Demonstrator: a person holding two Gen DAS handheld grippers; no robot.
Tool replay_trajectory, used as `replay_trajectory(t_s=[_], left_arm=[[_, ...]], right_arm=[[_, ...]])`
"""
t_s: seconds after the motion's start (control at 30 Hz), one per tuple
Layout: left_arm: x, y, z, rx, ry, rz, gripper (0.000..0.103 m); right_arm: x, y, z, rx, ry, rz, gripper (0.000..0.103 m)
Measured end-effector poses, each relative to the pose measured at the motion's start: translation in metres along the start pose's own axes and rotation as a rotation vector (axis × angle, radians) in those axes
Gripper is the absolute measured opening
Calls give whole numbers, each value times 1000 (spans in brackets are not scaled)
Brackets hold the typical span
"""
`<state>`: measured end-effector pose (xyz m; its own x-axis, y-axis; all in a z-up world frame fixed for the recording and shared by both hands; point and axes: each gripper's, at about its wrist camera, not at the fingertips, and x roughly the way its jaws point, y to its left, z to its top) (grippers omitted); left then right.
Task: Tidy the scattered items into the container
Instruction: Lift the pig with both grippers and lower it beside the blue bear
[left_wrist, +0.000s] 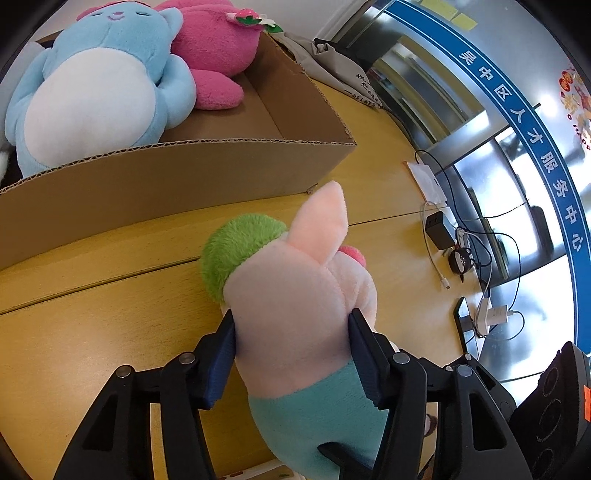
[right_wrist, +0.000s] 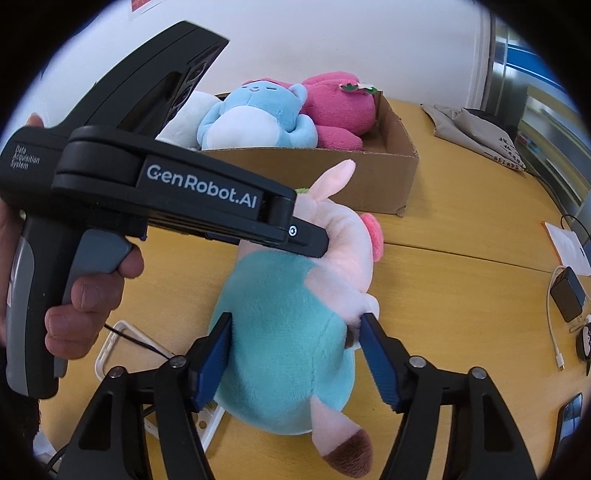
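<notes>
A pink pig plush (left_wrist: 295, 288) with a green cap and teal shirt lies on the wooden table. My left gripper (left_wrist: 291, 332) is shut on its head. My right gripper (right_wrist: 295, 343) is shut on its teal body (right_wrist: 284, 332); the left gripper's body (right_wrist: 166, 184) crosses the right wrist view above the plush. The cardboard box (left_wrist: 177, 173) stands just beyond, also in the right wrist view (right_wrist: 388, 177). It holds a blue plush (left_wrist: 92, 92) and a magenta plush (left_wrist: 214, 51); both show in the right wrist view (right_wrist: 255, 118), (right_wrist: 340, 107).
Chargers and cables (left_wrist: 443, 236) lie at the table's right edge by the glass wall. A grey cloth bag (right_wrist: 476, 133) lies behind the box. A white frame (right_wrist: 122, 343) lies on the table under my right gripper. A phone (right_wrist: 570, 413) lies at the right.
</notes>
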<state>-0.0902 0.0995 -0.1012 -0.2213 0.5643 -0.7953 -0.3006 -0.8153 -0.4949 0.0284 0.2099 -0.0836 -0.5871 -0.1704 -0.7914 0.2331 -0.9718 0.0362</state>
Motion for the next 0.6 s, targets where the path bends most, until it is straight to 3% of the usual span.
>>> replay_trajectory(t_s=[0.17, 0.27, 0.37, 0.6], left_arm=[[-4, -1, -2, 6, -10, -2, 61], [-11, -2, -4, 5, -29, 0, 60], [-36, -17, -5, 49, -91, 16, 59], [-100, -51, 19, 139, -248, 22, 59]], right_arm=[[0, 10, -3, -24, -13, -45, 76], [-4, 9, -3, -26, -15, -27, 66], [-15, 6, -2, 8, -41, 19, 55], [-56, 5, 24, 13, -209, 32, 53]])
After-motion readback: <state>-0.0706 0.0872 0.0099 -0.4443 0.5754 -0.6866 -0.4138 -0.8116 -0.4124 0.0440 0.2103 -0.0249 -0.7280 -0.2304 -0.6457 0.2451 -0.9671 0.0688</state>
